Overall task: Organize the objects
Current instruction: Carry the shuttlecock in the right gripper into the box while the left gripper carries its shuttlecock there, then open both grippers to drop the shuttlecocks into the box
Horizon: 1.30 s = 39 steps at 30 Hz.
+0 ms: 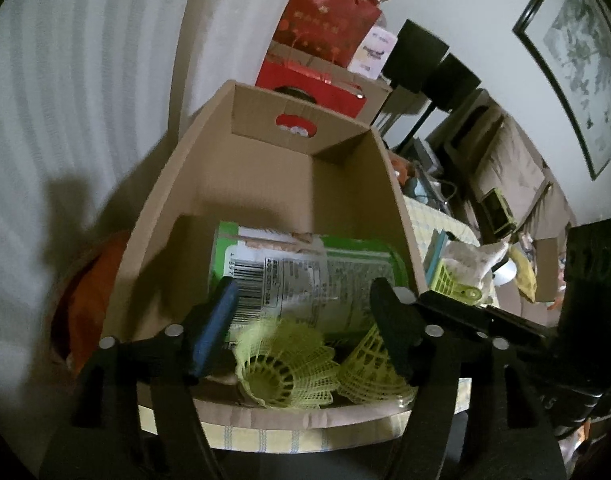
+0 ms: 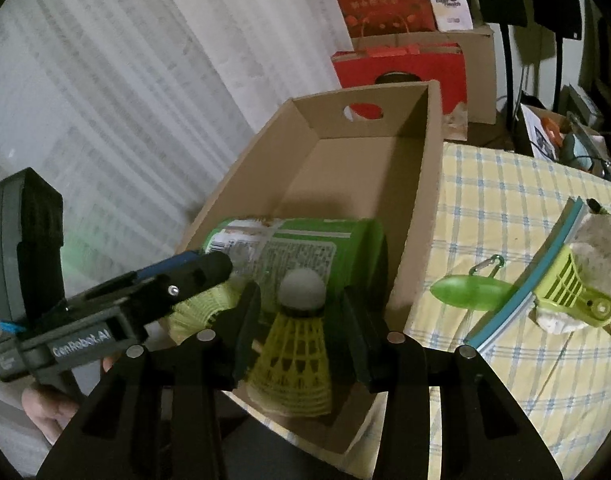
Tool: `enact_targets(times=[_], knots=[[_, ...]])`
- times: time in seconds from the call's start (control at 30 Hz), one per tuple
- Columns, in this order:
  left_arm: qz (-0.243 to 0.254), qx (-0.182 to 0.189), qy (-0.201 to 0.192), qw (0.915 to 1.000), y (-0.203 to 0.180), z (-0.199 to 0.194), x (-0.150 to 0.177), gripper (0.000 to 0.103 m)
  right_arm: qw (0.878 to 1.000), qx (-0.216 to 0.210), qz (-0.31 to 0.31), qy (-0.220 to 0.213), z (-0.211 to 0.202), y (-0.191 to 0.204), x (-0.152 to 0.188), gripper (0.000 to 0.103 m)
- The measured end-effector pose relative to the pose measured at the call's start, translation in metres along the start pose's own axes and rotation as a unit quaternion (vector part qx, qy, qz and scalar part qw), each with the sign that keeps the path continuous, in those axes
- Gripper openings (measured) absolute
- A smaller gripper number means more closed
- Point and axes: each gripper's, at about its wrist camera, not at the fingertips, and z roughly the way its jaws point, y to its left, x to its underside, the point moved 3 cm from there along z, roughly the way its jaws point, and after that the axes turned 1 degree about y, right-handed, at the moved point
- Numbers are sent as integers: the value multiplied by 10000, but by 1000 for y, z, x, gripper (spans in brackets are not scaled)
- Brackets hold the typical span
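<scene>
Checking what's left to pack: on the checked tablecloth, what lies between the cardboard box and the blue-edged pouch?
A green oval case with a clip, lying on the tablecloth. The right wrist view shows it.

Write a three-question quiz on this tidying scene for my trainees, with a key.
1. True or false: the canister stands upright in the box.
2. Where is the clip? A: in the box. B: on the table, right of the box. C: in the left gripper.
3. How many shuttlecocks show in the box in the left wrist view?
Key: 1 false, it lies on its side; 2 B; 3 two.
</scene>
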Motion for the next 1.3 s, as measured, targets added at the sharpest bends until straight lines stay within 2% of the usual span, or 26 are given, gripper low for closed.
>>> enact_targets(times=[0.17,0.33,0.47,0.6,0.77,0.83,0.87,0.9,0.97,1.0,1.1,1.3], knots=[[67,35,-33,10000,-5,-7,0,68,9999,-16,26,-119,-12,1,-2,48],[113,156,-36,9998,-13,-13,4,72,9997,8,59,-236,-27,-2,-2,56],[195,256,-8,9995,-23,-16,6,72,9993,195,68,-326,-40,-9,1,62],[248,360,45,9990,-33,-16,7,74,9986,366,118,-357,-50,-21,3,73],[457,360,173,9982,-46,-11,12,74,9973,543,255,-433,-64,-40,10,74],[601,248,290,9975,-51,-3,17,70,9969,576,306,-449,-69,-47,12,74],[636,203,349,9972,-53,0,21,63,9967,588,336,-454,-71,-50,14,74],[675,158,455,9966,-55,6,24,48,9965,594,373,-459,-74,-54,16,74],[742,144,653,9950,-58,13,30,33,9963,592,423,-460,-76,-59,19,74],[765,153,751,9941,-60,17,33,30,9962,594,445,-459,-78,-61,20,74],[817,213,913,9922,-65,26,41,29,9959,597,514,-451,-81,-67,25,74],[828,-161,1044,9910,-63,49,34,24,9954,578,638,-420,-82,-77,31,74]])
